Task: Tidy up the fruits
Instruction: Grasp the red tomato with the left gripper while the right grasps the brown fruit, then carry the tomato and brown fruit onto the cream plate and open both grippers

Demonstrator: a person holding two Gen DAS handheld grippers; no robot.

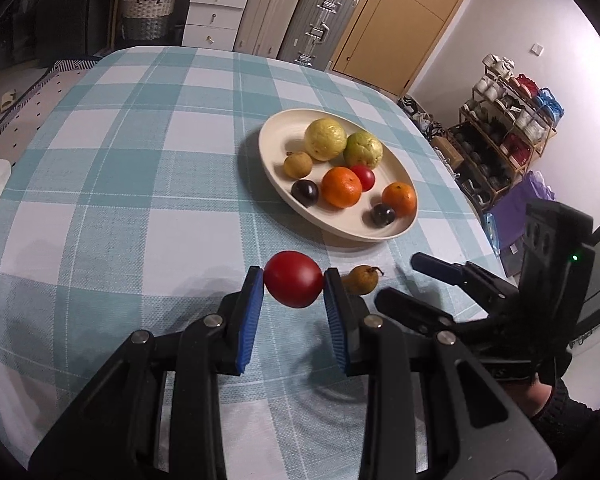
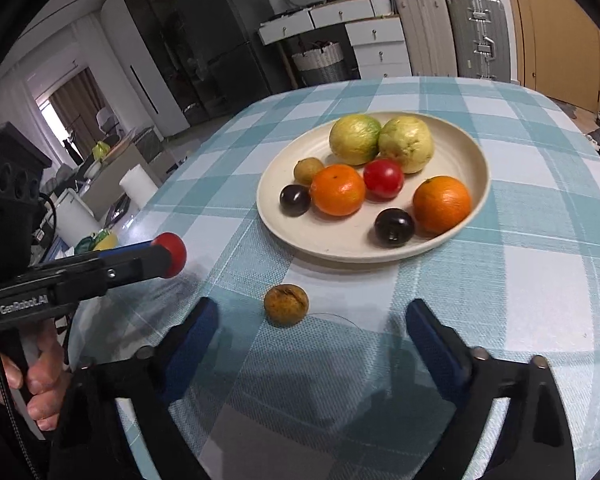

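While clamped crosswise, red tomato [image 1: 293,279] lies long-axis between left gripper [image 1: 293,280] fingers [image 1: 252,308].

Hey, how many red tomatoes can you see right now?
2. One red tomato is held off the table in the left claw. The other red tomato lies in the plate, between the oranges. None looks hidden.

1. The left gripper [image 1: 293,280] tilts downward, its blue pads pressed on both sides of a red tomato [image 1: 293,279] held clear of the table.
2. The right gripper [image 2: 312,316] tilts downward, jaws spread wide, gripping nothing.
3. A hand [image 2: 32,380] grips the left gripper's handle.
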